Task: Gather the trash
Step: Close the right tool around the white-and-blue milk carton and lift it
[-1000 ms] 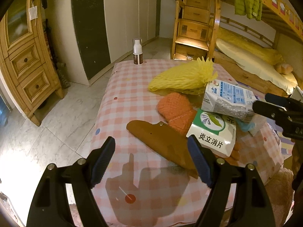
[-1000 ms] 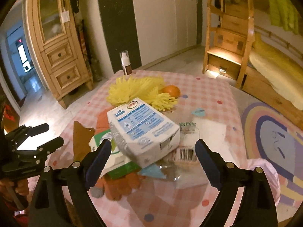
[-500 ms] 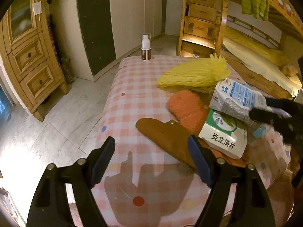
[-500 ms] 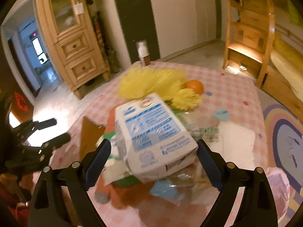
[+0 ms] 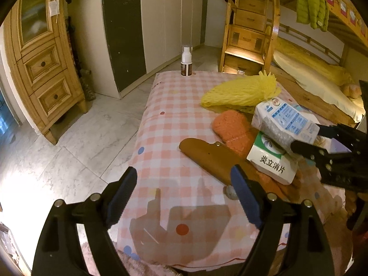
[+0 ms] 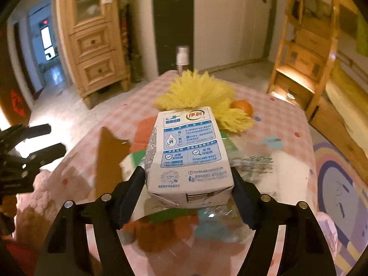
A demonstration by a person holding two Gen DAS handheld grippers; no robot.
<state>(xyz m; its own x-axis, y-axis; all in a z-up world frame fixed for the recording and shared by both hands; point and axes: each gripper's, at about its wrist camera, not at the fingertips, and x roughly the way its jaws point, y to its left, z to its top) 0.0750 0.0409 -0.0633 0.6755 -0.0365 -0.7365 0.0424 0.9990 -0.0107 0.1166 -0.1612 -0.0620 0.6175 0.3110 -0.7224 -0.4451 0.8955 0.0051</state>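
Note:
A white and blue milk carton (image 6: pixel 188 156) lies on the pile of things on the checked table (image 5: pixel 174 124). My right gripper (image 6: pixel 188 184) has closed in on it, one finger on each side of its near end, pads touching the carton. The carton also shows in the left wrist view (image 5: pixel 285 120), with the right gripper (image 5: pixel 322 142) on it. My left gripper (image 5: pixel 184 195) is open and empty above the table's near left part. A green and white medicine box (image 5: pixel 272 161) lies under the carton.
A brown leather case (image 5: pixel 214 158), an orange cloth (image 5: pixel 232 128), a yellow net bag (image 5: pixel 241 90), an orange (image 6: pixel 241 107), clear plastic wrap (image 6: pixel 253 161) and a spray bottle (image 5: pixel 185 62) are on the table. A wooden cabinet (image 5: pixel 43 69) and bunk bed (image 5: pixel 310 76) stand around.
My right gripper moved forward and closed from wide open onto the milk carton's sides. My left gripper drew back a little and stays open.

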